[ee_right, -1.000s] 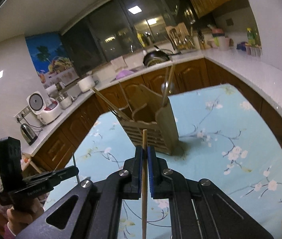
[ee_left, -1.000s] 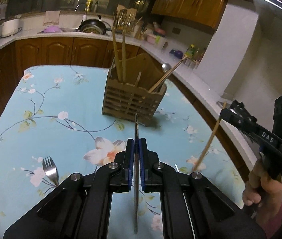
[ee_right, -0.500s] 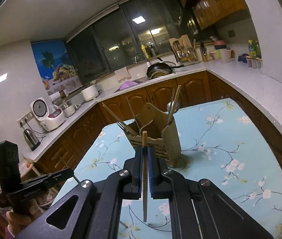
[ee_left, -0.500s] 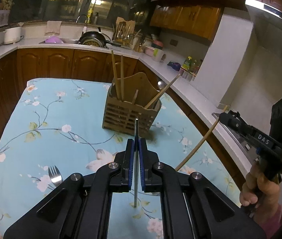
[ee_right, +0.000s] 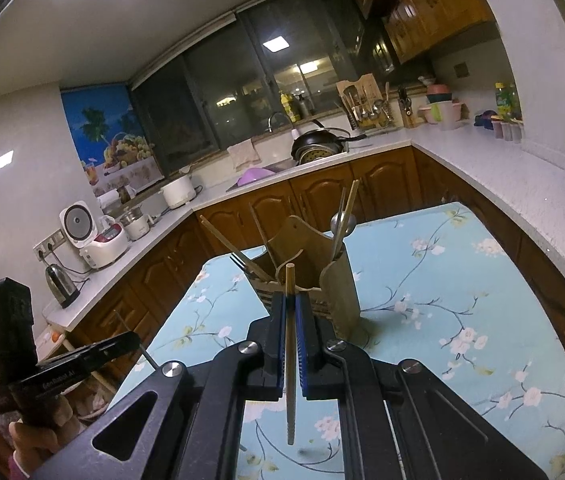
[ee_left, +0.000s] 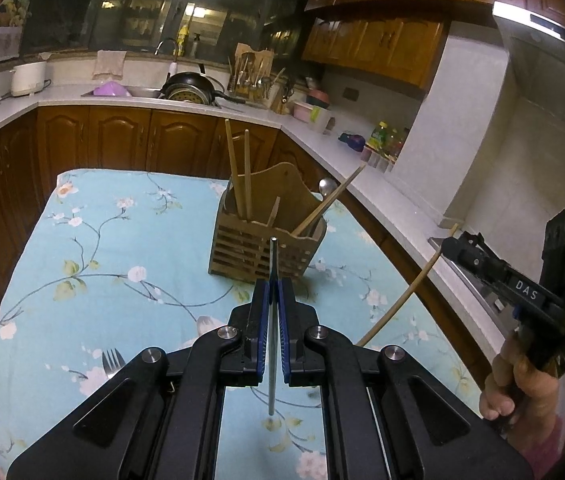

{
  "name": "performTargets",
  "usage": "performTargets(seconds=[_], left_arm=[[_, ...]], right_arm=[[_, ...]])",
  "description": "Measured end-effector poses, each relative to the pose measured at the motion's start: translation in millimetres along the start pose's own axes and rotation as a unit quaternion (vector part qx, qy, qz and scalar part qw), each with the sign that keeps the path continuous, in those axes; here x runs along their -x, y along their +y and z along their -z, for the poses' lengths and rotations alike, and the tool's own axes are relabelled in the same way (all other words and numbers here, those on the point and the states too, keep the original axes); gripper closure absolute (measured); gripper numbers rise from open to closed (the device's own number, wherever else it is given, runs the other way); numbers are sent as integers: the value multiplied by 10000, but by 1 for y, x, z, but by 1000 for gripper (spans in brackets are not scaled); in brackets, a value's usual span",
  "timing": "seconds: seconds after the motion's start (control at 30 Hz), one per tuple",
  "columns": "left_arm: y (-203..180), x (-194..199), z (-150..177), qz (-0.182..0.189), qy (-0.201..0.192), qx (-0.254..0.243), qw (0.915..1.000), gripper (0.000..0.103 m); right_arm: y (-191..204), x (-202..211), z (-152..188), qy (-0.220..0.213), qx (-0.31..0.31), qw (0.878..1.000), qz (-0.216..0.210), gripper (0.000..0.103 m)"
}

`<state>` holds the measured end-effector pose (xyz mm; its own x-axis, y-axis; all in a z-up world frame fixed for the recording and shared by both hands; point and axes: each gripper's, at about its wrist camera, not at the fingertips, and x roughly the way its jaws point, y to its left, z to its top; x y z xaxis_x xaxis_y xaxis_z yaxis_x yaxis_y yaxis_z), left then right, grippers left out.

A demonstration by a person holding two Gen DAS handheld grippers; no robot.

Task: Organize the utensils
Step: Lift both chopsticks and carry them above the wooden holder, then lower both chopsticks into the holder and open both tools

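left gripper (ee_left: 273,307): jaws closed almost fully, blue pads pinching a thin metal rod (ee_left: 272,320). Rod runs straight along the finger axis, sticking out past the tips and back behind the pads. What utensil it is: cannot tell.
right gripper (ee_right: 292,316): jaws closed on a wooden chopstick (ee_right: 290,344), gripped mid-length; upper end clears the tips, ridged end hangs below the pads.
right gripper, left view: same tool (ee_left: 452,245) off to the right, chopstick slanting down from it towards the cloth.
holder (ee_left: 268,232): slatted wooden utensil box, upright on the cloth, ahead of both grippers, not touched by either.
holder contents: two chopsticks upright in the left compartment, another leaning out to the right, a spoon (ee_left: 326,186) at the back right.
fork (ee_left: 111,361): flat on the cloth, left of the left gripper, well apart from the holder.
cloth (ee_left: 122,248): light blue, floral, covers the table.
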<state>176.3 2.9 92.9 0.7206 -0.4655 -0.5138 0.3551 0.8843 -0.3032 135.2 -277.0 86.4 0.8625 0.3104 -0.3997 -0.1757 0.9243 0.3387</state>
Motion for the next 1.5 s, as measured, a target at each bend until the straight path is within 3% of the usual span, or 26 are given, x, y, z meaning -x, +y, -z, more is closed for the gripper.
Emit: performTargets(seconds=[0.4, 0.73, 1.0, 1.17, 1.5], left_arm=[[-11, 1, -39, -19, -437, -143, 9989, 99], [-29, -6, -117, -156, -1234, -532, 9908, 99], [-32, -36, -170, -410, -1765, -580, 9817, 99], [-24, -72, -170, -580, -1711, -439, 9826, 99], [-11, -132, -129, -772, -1177, -274, 9897, 99]], right_arm=[[-1, -2, -27, -323, 77, 9994, 53, 98], [7, -15, -89, -957, 327, 9948, 142, 98], [8, -40, -131, -1298, 443, 9900, 315, 98], [1, -64, -133, -1269, 421, 9903, 390, 98], [-10, -101, -89, -998, 327, 9932, 506, 98]])
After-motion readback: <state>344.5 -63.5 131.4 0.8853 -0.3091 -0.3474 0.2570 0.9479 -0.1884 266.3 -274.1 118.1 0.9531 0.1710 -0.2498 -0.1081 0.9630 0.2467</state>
